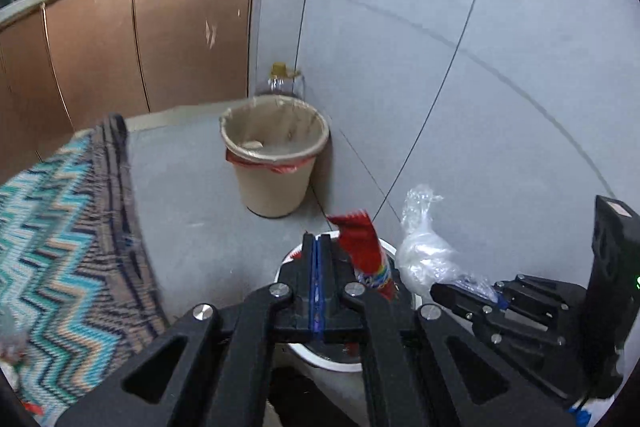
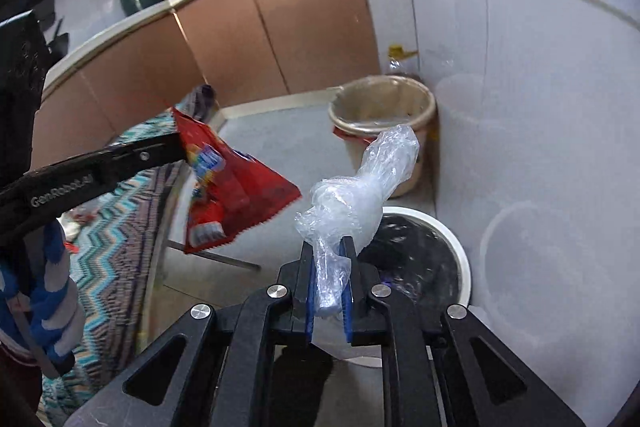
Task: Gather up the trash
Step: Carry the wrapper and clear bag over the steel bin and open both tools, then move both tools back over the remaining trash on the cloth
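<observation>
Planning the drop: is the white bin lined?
Yes. A black bag fills the white bin, below the clear plastic.

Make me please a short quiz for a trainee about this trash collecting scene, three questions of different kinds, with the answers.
1. True or false: the left gripper is shut on the red snack wrapper.
2. What does the right gripper hold?
A. a glass jar
B. crumpled clear plastic
C. a spoon
3. Fill in: directly below both grippers stands the white bin lined with a ___ bag.

Key:
1. true
2. B, the crumpled clear plastic
3. black
</observation>
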A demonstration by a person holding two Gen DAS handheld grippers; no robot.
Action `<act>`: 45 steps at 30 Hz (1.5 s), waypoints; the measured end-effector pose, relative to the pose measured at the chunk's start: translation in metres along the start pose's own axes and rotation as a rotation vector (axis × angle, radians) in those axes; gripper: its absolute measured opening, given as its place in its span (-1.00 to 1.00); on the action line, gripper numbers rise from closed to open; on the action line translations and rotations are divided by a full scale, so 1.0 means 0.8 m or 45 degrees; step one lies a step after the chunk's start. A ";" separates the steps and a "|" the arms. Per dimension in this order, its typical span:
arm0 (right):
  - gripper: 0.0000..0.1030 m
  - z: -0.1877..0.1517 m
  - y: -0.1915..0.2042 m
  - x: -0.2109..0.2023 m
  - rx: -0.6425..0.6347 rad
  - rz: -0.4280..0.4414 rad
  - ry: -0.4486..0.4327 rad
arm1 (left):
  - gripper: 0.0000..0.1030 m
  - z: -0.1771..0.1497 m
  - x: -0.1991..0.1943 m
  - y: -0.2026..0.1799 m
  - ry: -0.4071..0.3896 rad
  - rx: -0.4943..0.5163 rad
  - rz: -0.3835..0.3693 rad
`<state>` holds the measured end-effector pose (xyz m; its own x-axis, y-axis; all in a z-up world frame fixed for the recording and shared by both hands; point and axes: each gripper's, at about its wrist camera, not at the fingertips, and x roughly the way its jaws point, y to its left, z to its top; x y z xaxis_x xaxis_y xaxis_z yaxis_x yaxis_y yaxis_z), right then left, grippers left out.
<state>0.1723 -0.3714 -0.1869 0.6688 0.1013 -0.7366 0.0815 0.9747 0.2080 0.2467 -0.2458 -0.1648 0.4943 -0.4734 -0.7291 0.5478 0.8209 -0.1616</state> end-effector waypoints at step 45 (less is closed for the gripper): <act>0.83 0.012 0.166 -0.192 -0.192 -0.116 -0.417 | -0.02 -0.076 -0.292 0.073 -0.490 -0.100 0.288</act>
<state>0.0876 -0.2594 -0.0398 0.8666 -0.0327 -0.4978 0.0583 0.9977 0.0359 0.1222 -0.0681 -0.0446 0.8190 -0.3515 -0.4536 0.3517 0.9320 -0.0872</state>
